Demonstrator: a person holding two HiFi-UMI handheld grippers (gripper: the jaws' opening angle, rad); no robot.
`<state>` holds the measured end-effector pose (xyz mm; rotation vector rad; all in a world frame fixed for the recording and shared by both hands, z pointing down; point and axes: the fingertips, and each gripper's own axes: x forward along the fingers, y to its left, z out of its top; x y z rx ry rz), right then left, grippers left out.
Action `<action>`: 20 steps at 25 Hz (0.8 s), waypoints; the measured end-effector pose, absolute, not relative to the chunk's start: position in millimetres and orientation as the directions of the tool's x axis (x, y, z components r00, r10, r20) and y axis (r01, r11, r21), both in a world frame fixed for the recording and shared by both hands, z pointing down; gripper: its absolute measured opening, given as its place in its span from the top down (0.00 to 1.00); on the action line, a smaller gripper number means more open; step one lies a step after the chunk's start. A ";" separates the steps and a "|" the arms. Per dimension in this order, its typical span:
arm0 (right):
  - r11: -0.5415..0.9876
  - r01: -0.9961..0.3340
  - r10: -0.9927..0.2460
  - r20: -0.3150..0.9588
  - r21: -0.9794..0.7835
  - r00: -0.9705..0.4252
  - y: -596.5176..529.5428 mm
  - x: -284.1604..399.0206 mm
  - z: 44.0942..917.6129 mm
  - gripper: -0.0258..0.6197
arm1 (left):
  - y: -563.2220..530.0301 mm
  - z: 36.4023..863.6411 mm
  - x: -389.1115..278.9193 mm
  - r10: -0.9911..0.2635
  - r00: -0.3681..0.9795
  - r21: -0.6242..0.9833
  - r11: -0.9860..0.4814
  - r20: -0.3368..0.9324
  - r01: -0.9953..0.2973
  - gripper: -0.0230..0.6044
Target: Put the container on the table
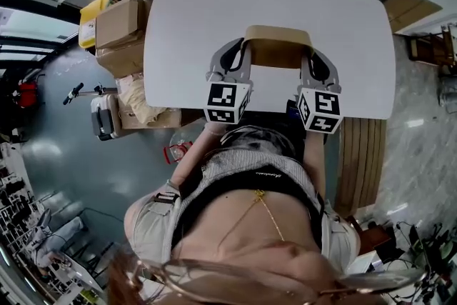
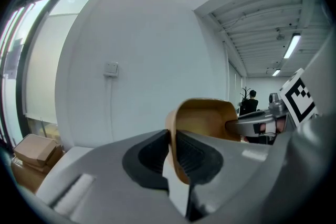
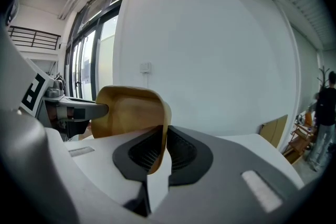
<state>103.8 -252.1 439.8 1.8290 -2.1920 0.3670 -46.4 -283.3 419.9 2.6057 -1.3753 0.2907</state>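
Closest to the head camera is the person's torso (image 1: 250, 203), with both arms reaching toward the white surface (image 1: 186, 25). The left hand-held gripper (image 1: 239, 57) is clenched on the left rim of the tan container (image 1: 277, 46), and the right hand-held gripper (image 1: 313, 62) is clamped on its right rim. The container sits over the near edge of the surface; whether it touches the surface cannot be told. In the left gripper view the jaws pinch the container's thin wall (image 2: 205, 118), and the right gripper view shows the same (image 3: 128, 110). Cardboard boxes (image 1: 118, 21) are stacked left of the surface on the grey floor (image 1: 64, 153). A white wall (image 2: 152, 34) with a switch plate (image 2: 111, 68) rises beyond the surface, and tall windows (image 3: 94, 55) stand left of that wall.
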 end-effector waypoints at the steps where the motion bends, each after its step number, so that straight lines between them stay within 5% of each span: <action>1: 0.166 -0.986 -0.918 0.361 -0.022 -0.163 -252.2 101.4 440.6 0.88 | -284.8 421.3 -48.6 -0.787 0.561 0.074 -0.562 0.256 -0.824 0.93; 20: 0.152 -0.988 -0.915 0.379 0.004 -0.140 -246.8 101.0 442.2 0.88 | -282.4 427.2 -48.9 -0.773 0.581 0.108 -0.575 0.253 -0.811 0.93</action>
